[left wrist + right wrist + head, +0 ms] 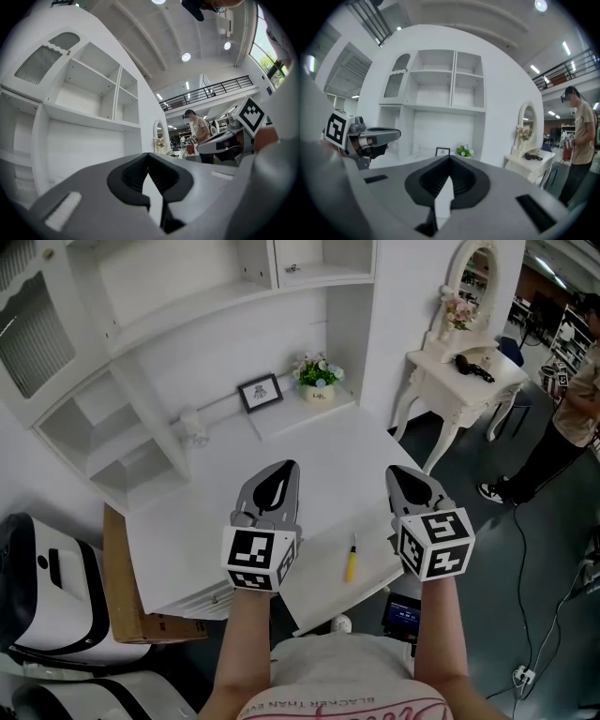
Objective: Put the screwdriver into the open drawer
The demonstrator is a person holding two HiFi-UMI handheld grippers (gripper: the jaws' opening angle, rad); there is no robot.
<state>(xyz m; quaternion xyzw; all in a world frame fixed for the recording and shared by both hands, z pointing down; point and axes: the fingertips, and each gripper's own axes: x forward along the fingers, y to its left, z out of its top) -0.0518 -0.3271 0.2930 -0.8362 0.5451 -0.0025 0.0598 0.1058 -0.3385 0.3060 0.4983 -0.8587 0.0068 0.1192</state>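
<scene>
**Step in hand (judged):** delivery looks done. What remains is a clean stand-off, and possibly shutting the drawer.

1. White moulded appliance (47, 589) and flat brown board (120, 577): both beside the desk's left end.
2. White desk (206, 512) under a white open-shelved hutch (141, 306). At the back of the top stand a small pale ornament (194, 427), a black-framed card (260, 392) and a pot of green-and-white flowers (319, 376).
3. Left gripper (287, 469): grey jaws tip to tip with nothing between them, held above the desk top.
4. Yellow-handled screwdriver (351, 559): lying loose, apparently inside the open white drawer (323, 596) at the desk's front. It sits between the two grippers and neither touches it.
5. Right gripper (397, 474): jaws closed and empty, just right of the screwdriver.
6. White dressing table with oval mirror (464, 371), well apart from the desk. A person (562, 418) stands beside it on a dark grey floor (487, 549), where a black cable (532, 596) trails.

**Handling note:** keep both tools high and clear of the drawer rim. If pushing the drawer shut, press squarely on its front so the screwdriver does not roll.
</scene>
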